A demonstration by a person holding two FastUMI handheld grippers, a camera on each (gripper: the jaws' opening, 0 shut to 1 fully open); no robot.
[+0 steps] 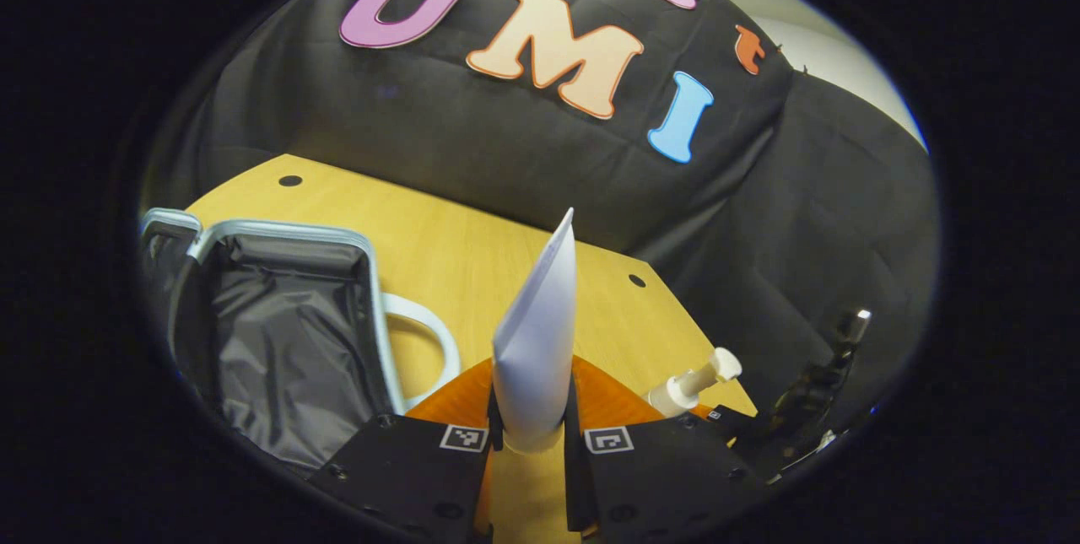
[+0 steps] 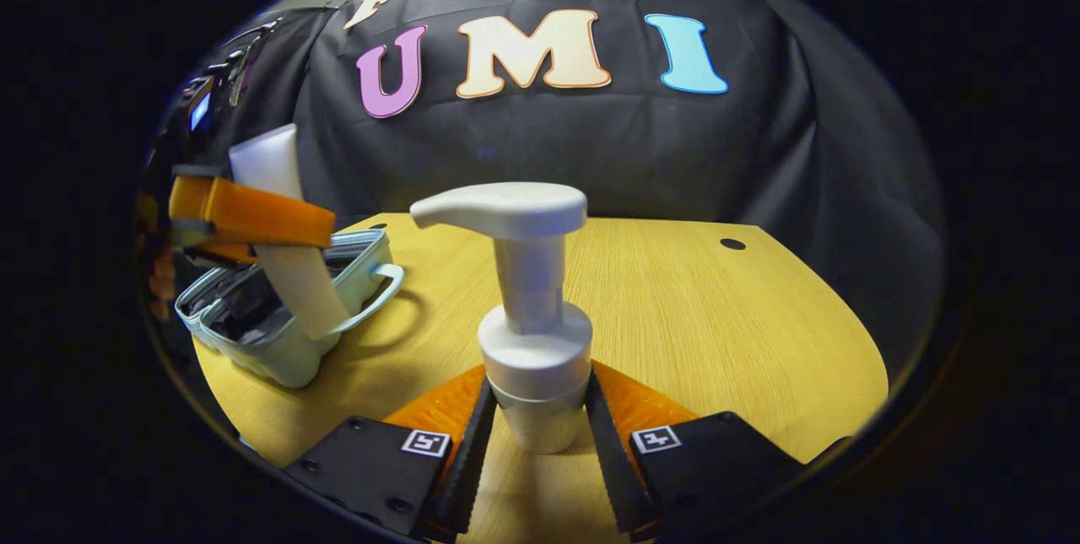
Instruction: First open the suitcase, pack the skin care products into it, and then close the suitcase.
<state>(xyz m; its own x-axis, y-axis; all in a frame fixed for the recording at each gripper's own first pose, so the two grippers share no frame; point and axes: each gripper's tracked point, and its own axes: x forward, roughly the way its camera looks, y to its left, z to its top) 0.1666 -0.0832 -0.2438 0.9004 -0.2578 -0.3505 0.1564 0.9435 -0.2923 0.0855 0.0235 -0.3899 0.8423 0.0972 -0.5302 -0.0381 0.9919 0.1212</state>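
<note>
1. Suitcase (image 1: 278,342) lies open on the wooden table (image 1: 472,249), dark lining exposed, pale handle (image 1: 426,342) toward the table's middle. Opening done, judged from how it lies.
2. White tube (image 1: 536,333) clenched in the left gripper (image 1: 530,434), long axis running straight out from the jaws, crimped end away. Suitcase sits to the left of it, near; in the right gripper view the tube hangs over the suitcase's near rim.
3. Pump bottle (image 2: 531,316) upright, gripped at its neck by the right gripper (image 2: 533,434), well apart from the suitcase.
4. Left hand is nearer; tube likely goes in first.
</note>
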